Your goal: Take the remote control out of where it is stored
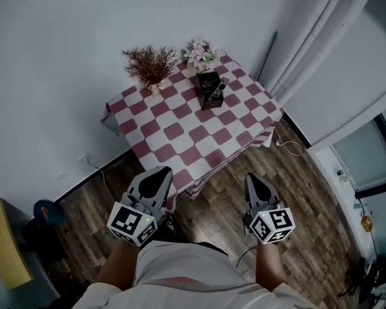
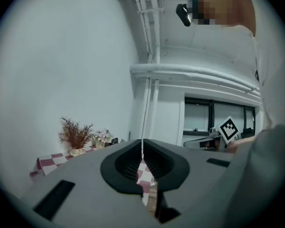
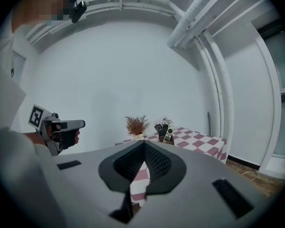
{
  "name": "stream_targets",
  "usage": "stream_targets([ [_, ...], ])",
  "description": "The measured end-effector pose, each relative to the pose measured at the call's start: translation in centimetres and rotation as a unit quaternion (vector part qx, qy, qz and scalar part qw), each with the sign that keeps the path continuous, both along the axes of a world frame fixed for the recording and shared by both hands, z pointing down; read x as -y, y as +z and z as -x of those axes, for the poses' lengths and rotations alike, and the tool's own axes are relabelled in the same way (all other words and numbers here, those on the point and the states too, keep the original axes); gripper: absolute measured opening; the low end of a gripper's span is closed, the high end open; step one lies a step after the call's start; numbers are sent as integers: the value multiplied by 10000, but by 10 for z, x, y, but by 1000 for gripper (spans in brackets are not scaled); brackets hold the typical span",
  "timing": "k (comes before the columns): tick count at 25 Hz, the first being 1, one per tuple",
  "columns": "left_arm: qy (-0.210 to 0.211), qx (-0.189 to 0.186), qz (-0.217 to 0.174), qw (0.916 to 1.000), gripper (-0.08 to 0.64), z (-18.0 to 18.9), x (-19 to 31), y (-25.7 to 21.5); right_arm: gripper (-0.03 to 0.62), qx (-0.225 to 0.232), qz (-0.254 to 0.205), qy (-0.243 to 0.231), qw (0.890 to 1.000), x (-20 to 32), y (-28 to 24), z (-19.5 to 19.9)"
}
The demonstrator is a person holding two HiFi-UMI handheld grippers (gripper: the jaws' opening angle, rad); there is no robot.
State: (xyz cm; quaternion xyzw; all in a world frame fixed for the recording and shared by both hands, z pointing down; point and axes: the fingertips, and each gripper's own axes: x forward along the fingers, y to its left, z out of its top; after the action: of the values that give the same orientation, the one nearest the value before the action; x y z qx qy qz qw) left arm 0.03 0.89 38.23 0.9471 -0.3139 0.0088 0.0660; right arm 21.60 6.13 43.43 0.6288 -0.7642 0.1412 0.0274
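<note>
Overhead, the left tongs (image 1: 157,172) and right tongs (image 1: 253,179), both pressed together and empty, sit apart from the checkered counter (image 1: 180,134). Only the right gripper view clearly shows the remote control (image 3: 168,135) upright in its dark holder (image 1: 208,94).

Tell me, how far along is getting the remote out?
Nothing done yet: the remote controls stand in their dark holder on the checkered table. The left gripper and right gripper are shut, empty, short of the table. Approach, grasp, lift remain.
</note>
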Motion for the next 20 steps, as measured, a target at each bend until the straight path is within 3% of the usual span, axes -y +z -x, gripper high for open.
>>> stream_targets([
  [6,16,16,140,9999,17,39,70,7,14,44,-114,74,9999,76,-19,33],
  [11,-203,34,233,9995,17,54,101,10,14,77,-98,187,9997,117,-18,37],
  [20,-934,82,428,9947,17,33,130,21,15,350,-107,153,9992,172,-1,-14],
])
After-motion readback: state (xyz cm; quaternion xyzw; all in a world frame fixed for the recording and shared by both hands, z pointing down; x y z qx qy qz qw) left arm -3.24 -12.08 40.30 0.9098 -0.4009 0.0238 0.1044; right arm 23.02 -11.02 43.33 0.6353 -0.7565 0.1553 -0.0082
